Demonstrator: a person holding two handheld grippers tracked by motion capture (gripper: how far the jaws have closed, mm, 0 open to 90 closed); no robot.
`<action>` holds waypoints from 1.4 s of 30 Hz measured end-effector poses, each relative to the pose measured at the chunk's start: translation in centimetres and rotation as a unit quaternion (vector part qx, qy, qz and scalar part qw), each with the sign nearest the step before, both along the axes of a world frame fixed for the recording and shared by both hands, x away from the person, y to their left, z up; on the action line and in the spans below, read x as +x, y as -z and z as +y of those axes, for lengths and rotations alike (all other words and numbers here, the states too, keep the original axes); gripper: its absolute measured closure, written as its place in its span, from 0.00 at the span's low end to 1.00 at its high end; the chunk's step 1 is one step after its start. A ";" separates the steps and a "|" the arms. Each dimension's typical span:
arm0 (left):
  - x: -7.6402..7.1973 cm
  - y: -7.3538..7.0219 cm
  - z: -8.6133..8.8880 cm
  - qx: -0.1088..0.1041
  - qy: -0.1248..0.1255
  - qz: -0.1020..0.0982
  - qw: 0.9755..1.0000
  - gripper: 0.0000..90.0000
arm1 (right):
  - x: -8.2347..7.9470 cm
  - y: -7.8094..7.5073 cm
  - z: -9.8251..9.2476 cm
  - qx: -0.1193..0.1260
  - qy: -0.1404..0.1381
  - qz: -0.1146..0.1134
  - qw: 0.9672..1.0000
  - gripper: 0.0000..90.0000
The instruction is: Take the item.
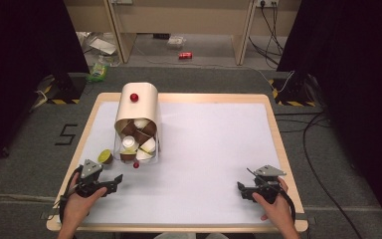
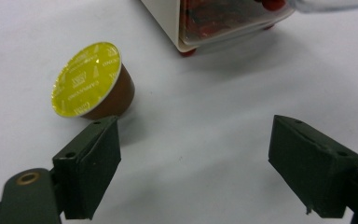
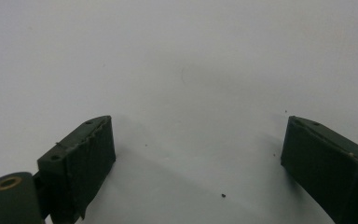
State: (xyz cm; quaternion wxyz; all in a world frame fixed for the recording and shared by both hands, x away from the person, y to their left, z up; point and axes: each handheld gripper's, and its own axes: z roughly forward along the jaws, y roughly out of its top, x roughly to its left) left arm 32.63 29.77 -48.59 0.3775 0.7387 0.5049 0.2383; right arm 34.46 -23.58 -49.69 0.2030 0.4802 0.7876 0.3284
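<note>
A brown coffee capsule with a yellow foil lid [image 2: 93, 84] lies on its side on the white table, just beyond my left gripper's left jaw; in the high view the capsule [image 1: 105, 157] sits left of the dispenser's tray. My left gripper [image 2: 196, 161] is open, nothing between its jaws, and in the high view it [image 1: 114, 181] lies at the front left. A cream capsule dispenser [image 1: 138, 107] stands at the back left with a clear tray [image 1: 137, 147] holding several capsules. My right gripper [image 3: 198, 163] is open over bare table, at the front right [image 1: 243, 191].
The dispenser's base with red feet [image 2: 189, 50] stands just beyond the left gripper. A red knob [image 1: 134, 97] sits on the dispenser's top. The wooden table edge [image 1: 278, 144] frames the white mat. Cables and black curtains lie on the floor beyond.
</note>
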 end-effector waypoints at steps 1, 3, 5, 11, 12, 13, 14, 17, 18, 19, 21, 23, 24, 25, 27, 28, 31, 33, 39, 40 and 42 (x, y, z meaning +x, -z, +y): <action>-0.1 0.1 0.0 0.001 0.001 0.001 1.000 0.19 | 0.0 0.0 0.0 0.001 0.000 0.000 1.000 0.11; -0.3 0.2 0.0 -0.001 0.000 0.001 1.000 0.19 | 0.0 0.0 0.0 0.001 0.000 0.000 1.000 0.11; -0.4 0.4 -0.1 -0.009 0.009 0.002 1.000 0.19 | 0.0 0.0 0.0 0.001 0.000 0.000 1.000 0.11; -0.8 1.0 -0.1 0.005 0.011 0.001 1.000 0.18 | 0.0 0.0 0.0 0.001 -0.001 0.000 1.000 0.11; -0.8 1.1 -0.1 0.008 0.013 -0.001 1.000 0.19 | 0.0 0.0 0.0 0.001 0.000 0.000 1.000 0.11; -0.9 1.2 -0.1 0.011 0.016 -0.001 1.000 0.19 | 0.0 0.0 0.0 0.001 0.000 0.000 1.000 0.11; -0.9 1.3 -0.2 0.013 0.015 -0.002 1.000 0.19 | 0.0 0.0 0.0 0.000 0.000 0.000 1.000 0.11; -1.2 1.5 -0.2 0.021 0.018 -0.004 1.000 0.18 | 0.0 0.0 0.0 0.001 0.000 0.000 1.000 0.11; -1.3 1.6 -0.2 0.025 0.020 -0.005 0.999 0.18 | 0.0 0.0 0.0 0.000 0.000 0.000 1.000 0.11; -1.7 1.5 -0.3 0.018 0.008 0.003 1.000 0.18 | 0.0 0.0 0.0 0.001 0.000 0.000 1.000 0.11; -1.8 1.5 -0.2 0.019 0.007 0.000 1.000 0.18 | 0.0 0.0 0.0 0.001 0.000 0.000 1.000 0.11; -2.0 1.6 -0.2 0.024 0.008 0.003 1.000 0.18 | 0.0 0.0 0.0 0.001 0.000 0.000 1.000 0.11; -2.1 1.6 -0.1 0.023 0.008 0.003 1.000 0.18 | 0.0 0.0 0.0 0.001 0.000 0.000 1.000 0.11; -2.2 1.6 -0.1 0.024 0.006 0.004 1.000 0.18 | 0.0 0.0 0.0 0.001 0.000 0.000 1.000 0.11; -2.4 1.7 0.0 0.027 0.007 0.008 1.000 0.18 | 0.0 0.0 0.0 0.001 0.000 0.000 1.000 0.11; -2.5 1.8 0.1 0.027 0.006 0.010 1.000 0.18 | 0.0 0.0 0.0 0.001 0.000 0.000 1.000 0.11; -2.9 2.0 0.5 0.017 0.002 0.014 1.000 0.18 | 0.0 0.0 0.0 0.001 0.000 0.000 1.000 0.11; -3.2 2.1 0.7 0.013 0.001 0.014 1.000 0.18 | 0.0 0.0 0.0 0.001 0.000 0.000 1.000 0.11; -4.1 2.3 1.0 0.007 -0.006 0.011 1.000 0.18 | 0.0 0.0 0.0 0.001 0.000 0.000 1.000 0.11; -4.2 2.3 1.0 0.007 -0.006 0.011 1.000 0.18 | 0.0 0.0 0.0 0.001 0.000 0.000 1.000 0.11; -4.4 2.3 1.0 0.007 -0.007 0.010 1.000 0.18 | 0.0 0.0 0.0 0.001 0.000 0.000 1.000 0.11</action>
